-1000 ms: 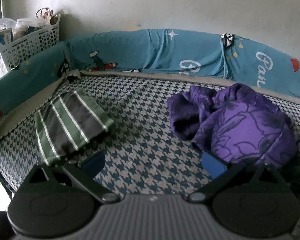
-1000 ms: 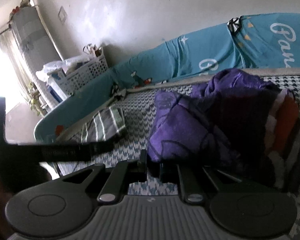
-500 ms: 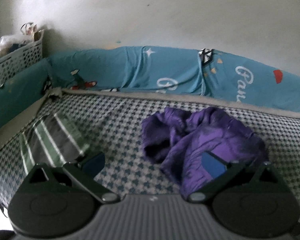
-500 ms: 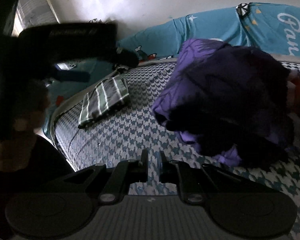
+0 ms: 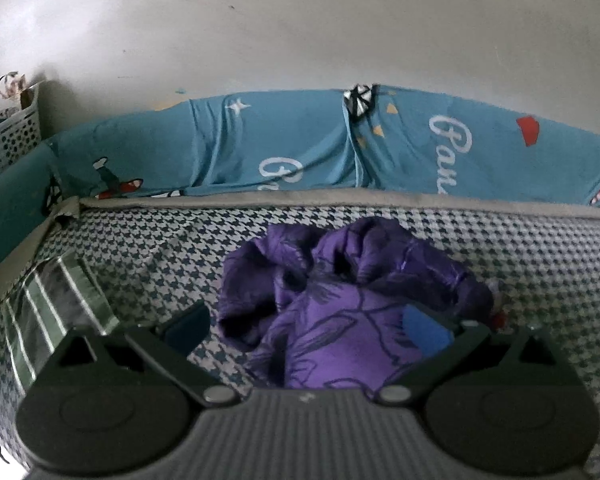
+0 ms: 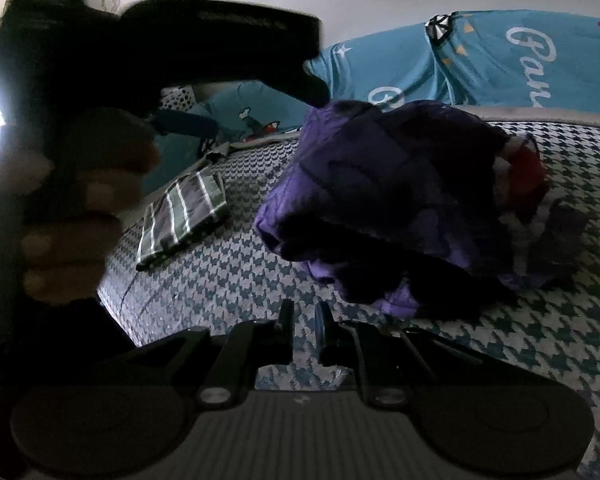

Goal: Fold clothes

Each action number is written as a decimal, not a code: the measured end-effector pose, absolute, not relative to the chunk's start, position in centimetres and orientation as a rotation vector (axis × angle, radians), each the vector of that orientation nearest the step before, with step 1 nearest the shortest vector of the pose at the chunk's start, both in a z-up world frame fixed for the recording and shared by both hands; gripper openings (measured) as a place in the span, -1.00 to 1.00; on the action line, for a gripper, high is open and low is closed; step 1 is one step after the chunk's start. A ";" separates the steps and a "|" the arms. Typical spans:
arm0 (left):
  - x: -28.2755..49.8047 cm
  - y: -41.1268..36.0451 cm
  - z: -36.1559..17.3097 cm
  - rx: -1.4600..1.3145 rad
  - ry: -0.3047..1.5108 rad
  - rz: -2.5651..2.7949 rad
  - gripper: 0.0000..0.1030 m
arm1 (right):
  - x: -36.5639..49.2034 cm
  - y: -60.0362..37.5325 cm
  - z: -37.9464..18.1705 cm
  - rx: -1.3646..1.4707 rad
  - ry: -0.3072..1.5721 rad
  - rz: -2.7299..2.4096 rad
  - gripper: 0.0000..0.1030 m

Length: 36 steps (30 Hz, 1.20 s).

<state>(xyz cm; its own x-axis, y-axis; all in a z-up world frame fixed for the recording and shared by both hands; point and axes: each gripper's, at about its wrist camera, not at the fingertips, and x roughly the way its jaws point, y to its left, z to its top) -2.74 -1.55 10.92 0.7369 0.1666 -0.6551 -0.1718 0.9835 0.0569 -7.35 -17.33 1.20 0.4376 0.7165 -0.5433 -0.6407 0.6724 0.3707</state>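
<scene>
A crumpled purple garment (image 5: 340,300) with a dark leaf print lies in the middle of the houndstooth mattress (image 5: 540,248). My left gripper (image 5: 306,326) hovers over its near edge, open, its blue pads (image 5: 424,328) wide apart and clear of the cloth. In the right wrist view the purple garment (image 6: 380,200) covers a red and white piece (image 6: 524,168). My right gripper (image 6: 303,316) sits low over the mattress just in front of the heap, shut with nothing between its fingers. A folded green-striped cloth (image 5: 48,312) lies at the left, also visible as the striped cloth (image 6: 184,208).
A teal padded bumper (image 5: 300,152) with white lettering runs along the far and left sides of the mattress, below a plain wall. A white perforated basket (image 5: 8,136) stands behind the left corner. A person's hand (image 6: 80,216) holding the left gripper fills the right view's upper left.
The left gripper has swung right, from between the two cloths to over the purple garment. In the right view the hand with the left gripper has come in large at the left.
</scene>
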 end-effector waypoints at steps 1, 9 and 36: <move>-2.4 -1.7 10.4 0.001 0.729 0.187 1.00 | -7.3 -17.5 1.2 0.120 0.737 0.838 -0.76; -2.3 -0.6 6.0 0.041 0.802 0.248 1.00 | -6.9 -18.2 1.5 0.141 0.742 0.801 -0.64; -6.4 2.9 0.5 -0.121 0.919 0.279 1.00 | -5.5 -21.6 0.0 0.196 0.825 0.478 -0.49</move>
